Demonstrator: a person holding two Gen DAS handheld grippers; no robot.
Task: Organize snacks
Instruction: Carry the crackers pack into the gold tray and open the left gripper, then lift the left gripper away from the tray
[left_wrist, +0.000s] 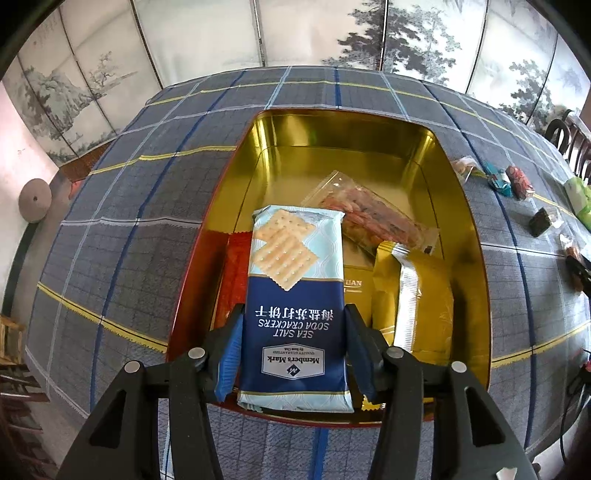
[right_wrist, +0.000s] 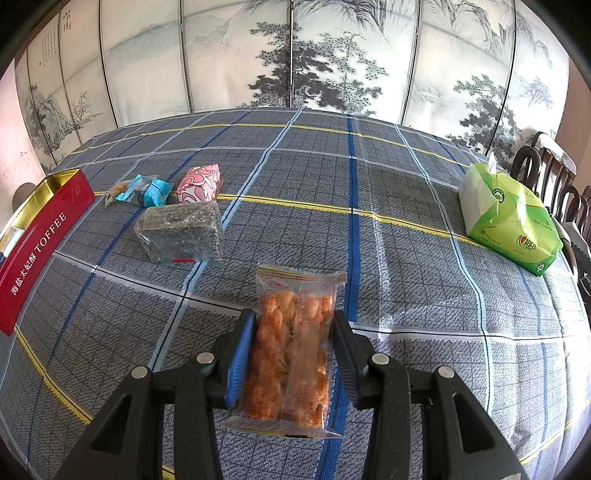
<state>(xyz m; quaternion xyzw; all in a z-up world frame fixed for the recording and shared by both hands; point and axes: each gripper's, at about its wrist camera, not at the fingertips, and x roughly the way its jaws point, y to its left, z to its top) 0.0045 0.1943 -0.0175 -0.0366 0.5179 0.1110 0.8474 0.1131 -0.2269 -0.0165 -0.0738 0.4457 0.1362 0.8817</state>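
**A:** Start on the left. What is in the left gripper (left_wrist: 293, 328)?

**B:** The blue cracker packet (left_wrist: 295, 310) sits between its fingers, lying in the red toffee tin (left_wrist: 476, 258) on top of the other snacks. The blue pads stand just beside the packet's edges; I cannot tell whether they press on it or have let go.

**A:** And what else is in the tin?

**B:** A red wrapper (left_wrist: 234, 273) at the packet's left, a clear pack of orange snacks (left_wrist: 373, 218) behind it, a gold pouch (left_wrist: 413, 302) on its right.

**A:** The right gripper (right_wrist: 294, 326)?

**B:** Clamped on a clear bag of orange crackers (right_wrist: 293, 350), pads against both sides, held over the plaid tablecloth (right_wrist: 406, 229).

**A:** What lies on the cloth?

**B:** From the left: the tin's red wall (right_wrist: 40, 236), a small blue candy (right_wrist: 153, 192), a pink wrapped sweet (right_wrist: 199, 184), a dark sesame block (right_wrist: 181, 232), then, well apart at the far right, a green tissue pack (right_wrist: 509, 218).
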